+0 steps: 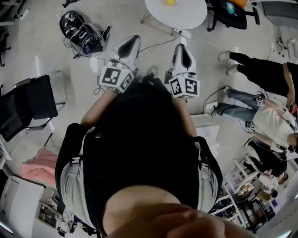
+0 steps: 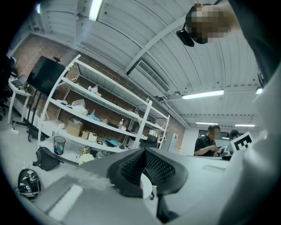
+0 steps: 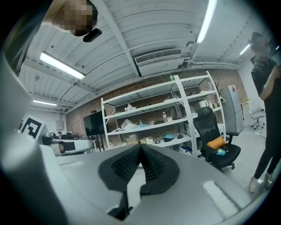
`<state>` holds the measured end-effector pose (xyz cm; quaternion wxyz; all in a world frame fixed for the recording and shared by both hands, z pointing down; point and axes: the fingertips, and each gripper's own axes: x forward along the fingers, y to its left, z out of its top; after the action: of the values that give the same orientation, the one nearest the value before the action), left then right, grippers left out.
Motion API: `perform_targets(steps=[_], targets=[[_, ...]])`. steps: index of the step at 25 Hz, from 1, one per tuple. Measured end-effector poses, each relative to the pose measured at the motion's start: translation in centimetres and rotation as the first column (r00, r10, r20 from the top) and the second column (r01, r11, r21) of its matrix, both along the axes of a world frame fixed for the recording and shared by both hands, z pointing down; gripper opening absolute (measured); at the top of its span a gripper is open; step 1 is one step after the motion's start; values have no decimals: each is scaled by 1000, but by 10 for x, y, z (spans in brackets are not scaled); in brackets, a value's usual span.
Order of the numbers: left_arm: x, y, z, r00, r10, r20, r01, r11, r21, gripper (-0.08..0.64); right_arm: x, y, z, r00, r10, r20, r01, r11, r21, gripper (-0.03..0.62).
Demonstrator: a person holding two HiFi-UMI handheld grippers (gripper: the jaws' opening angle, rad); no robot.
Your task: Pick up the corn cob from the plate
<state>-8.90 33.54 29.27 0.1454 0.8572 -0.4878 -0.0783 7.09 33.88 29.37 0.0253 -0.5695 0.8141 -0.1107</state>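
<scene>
In the head view a small yellow thing (image 1: 170,2), possibly the corn cob, lies on a round white table (image 1: 186,14) at the top edge; I cannot make out a plate. Both grippers are held level in front of the person's chest, well short of the table. My left gripper (image 1: 132,40) has its black pads closed tip to tip with nothing between them, as the left gripper view (image 2: 144,152) shows. My right gripper (image 1: 182,48) is likewise shut and empty (image 3: 140,147). Both gripper views look across the room, not at the table.
A black chair (image 1: 28,100) and pink cloth (image 1: 39,165) stand at the left, and a dark bag with cables (image 1: 81,32) lies on the floor. People (image 1: 265,69) stand at the right. White shelving (image 2: 96,118) (image 3: 149,118) and an office chair (image 3: 215,140) are ahead.
</scene>
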Motion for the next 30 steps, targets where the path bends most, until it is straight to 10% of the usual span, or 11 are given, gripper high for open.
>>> perform_targets(steps=[30], targets=[[-19, -84, -7, 999, 32, 9, -32, 999, 17, 5, -31, -82, 10, 996, 90, -10, -90, 996, 4, 8]])
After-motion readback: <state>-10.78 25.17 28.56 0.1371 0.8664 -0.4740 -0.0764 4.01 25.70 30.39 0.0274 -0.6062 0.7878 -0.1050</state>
